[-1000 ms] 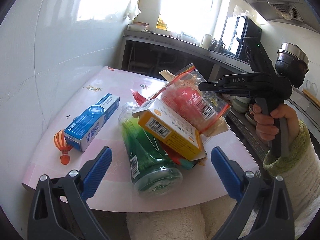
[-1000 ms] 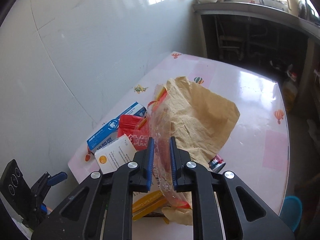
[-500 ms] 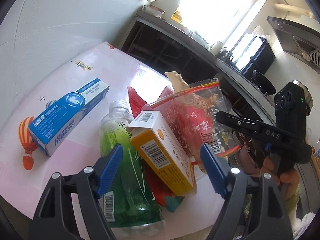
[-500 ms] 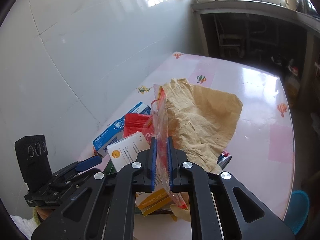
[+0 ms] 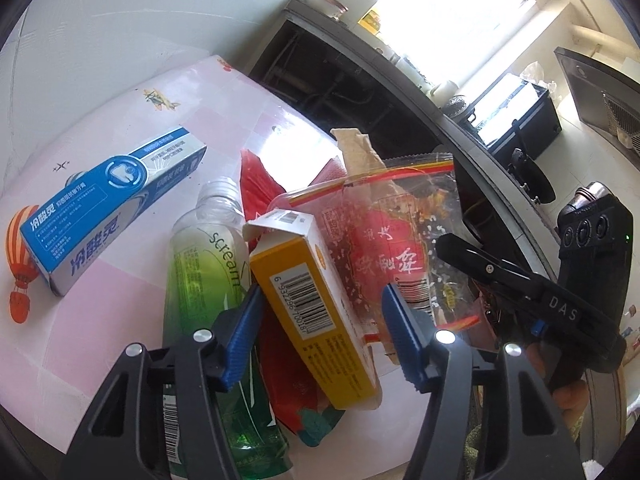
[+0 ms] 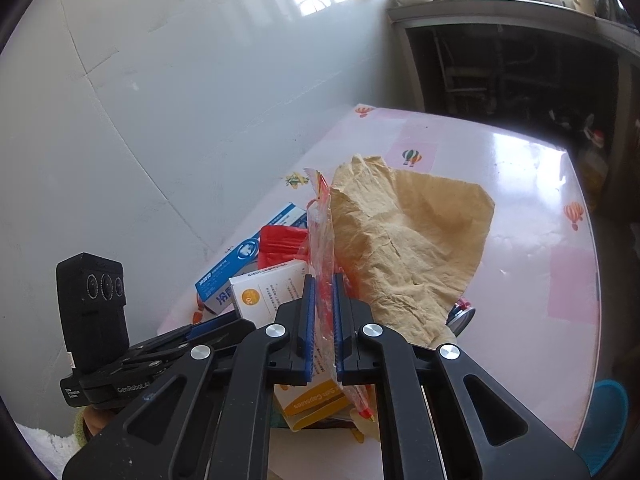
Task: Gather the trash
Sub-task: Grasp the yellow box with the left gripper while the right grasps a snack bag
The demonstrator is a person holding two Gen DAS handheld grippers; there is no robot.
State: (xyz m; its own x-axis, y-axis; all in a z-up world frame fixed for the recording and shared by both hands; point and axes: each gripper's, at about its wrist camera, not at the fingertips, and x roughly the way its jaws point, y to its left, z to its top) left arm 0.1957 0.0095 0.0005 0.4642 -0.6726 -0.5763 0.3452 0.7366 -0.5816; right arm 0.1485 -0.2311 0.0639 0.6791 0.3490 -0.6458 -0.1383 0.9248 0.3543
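One orange box [image 5: 316, 312], lengthwise toward camera

left gripper [image 5: 324, 332] angled downward, its blue fingers closing (nothing pinched yet); right gripper [image 6: 322, 320] clamped tight.

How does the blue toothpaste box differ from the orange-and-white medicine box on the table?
The blue toothpaste box lies flat on the table, closed and apart; the orange-and-white medicine box sits tilted atop the pile, its end flap open, between the closing jaws of the left gripper. Both are long cardboard cartons.
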